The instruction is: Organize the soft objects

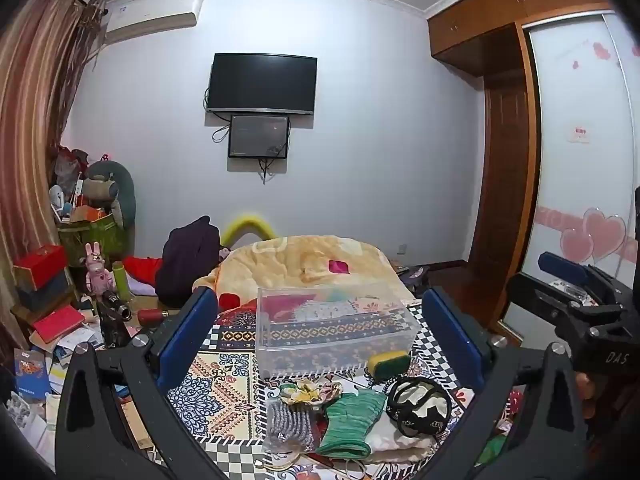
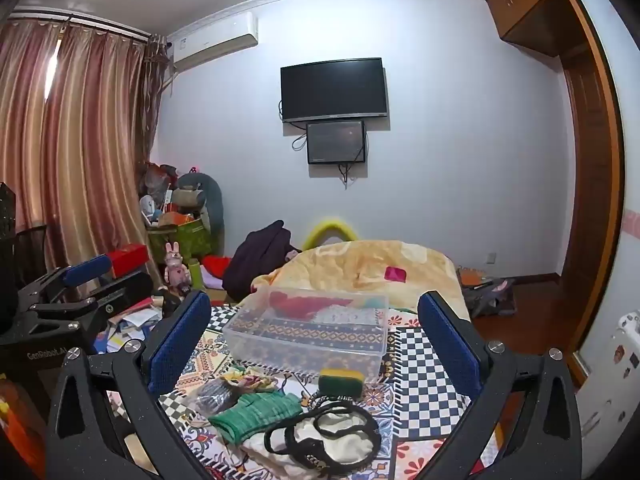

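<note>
- So the soft stuff sits in a little pile low in the centre of both views: a green knitted glove [image 1: 352, 420], a grey striped sock in a plastic bag [image 1: 289, 424], a floral scrunchie [image 1: 310, 391], and black hair bands [image 1: 418, 404] lying on top of a cream cloth [image 1: 400, 438].
- A yellow-and-green sponge [image 1: 389, 363] sits just beside the pile, touching the near right corner of the clear plastic box [image 1: 334, 326].
- That box is right behind the pile, mid-frame, resting on the patterned bedspread [image 1: 224, 376]; can't tell if anything is actually inside it, the patterns show through.
- Left gripper [image 1: 318, 340] hangs above the pile with its blue pads [image 1: 188, 340] spread wide apart, nothing between them.
- Right gripper [image 2: 316, 344] is the same deal: fingers wide open, holding nothing, framing the box and pile.
- Further back a yellowish blanket [image 1: 312, 260] covers the bed.
- On the wall, upper middle of the frame, a black TV [image 1: 263, 83] with a smaller screen [image 1: 259, 137] just under it.
- Striped curtains [image 2: 76, 140] fill the left side, cluttered boxes and a pink bunny toy [image 1: 96, 268] below them.
</note>
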The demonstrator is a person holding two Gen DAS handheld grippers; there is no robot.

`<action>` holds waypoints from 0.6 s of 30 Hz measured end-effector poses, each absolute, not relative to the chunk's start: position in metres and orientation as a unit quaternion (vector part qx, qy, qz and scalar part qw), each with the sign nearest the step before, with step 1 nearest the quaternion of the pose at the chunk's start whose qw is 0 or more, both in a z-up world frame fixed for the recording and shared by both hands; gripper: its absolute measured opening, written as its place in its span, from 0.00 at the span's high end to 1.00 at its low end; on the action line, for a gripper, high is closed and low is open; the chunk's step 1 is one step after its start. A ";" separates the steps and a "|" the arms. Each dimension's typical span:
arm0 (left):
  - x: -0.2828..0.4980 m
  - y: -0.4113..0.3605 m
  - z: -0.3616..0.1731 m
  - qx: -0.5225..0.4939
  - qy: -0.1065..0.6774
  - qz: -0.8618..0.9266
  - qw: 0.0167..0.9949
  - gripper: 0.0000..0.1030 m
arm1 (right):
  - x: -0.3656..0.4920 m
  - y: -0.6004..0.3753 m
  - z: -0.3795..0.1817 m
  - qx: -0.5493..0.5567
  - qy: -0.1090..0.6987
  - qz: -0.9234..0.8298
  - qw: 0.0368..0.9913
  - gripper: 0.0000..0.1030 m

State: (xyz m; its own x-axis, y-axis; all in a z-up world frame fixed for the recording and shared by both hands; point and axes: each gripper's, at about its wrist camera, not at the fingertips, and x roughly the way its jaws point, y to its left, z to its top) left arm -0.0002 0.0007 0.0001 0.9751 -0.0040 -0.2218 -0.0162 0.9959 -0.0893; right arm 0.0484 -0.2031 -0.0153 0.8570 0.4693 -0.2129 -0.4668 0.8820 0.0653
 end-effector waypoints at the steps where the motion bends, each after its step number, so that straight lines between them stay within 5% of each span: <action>1: -0.001 0.002 0.000 -0.046 0.111 0.002 0.993 0.00 | 0.048 -0.203 -0.016 0.005 0.111 0.243 0.964 0.00; 18: -0.001 -0.007 0.002 -0.024 0.107 -0.004 0.994 0.00 | 0.045 -0.205 -0.010 0.010 0.103 0.244 0.964 0.00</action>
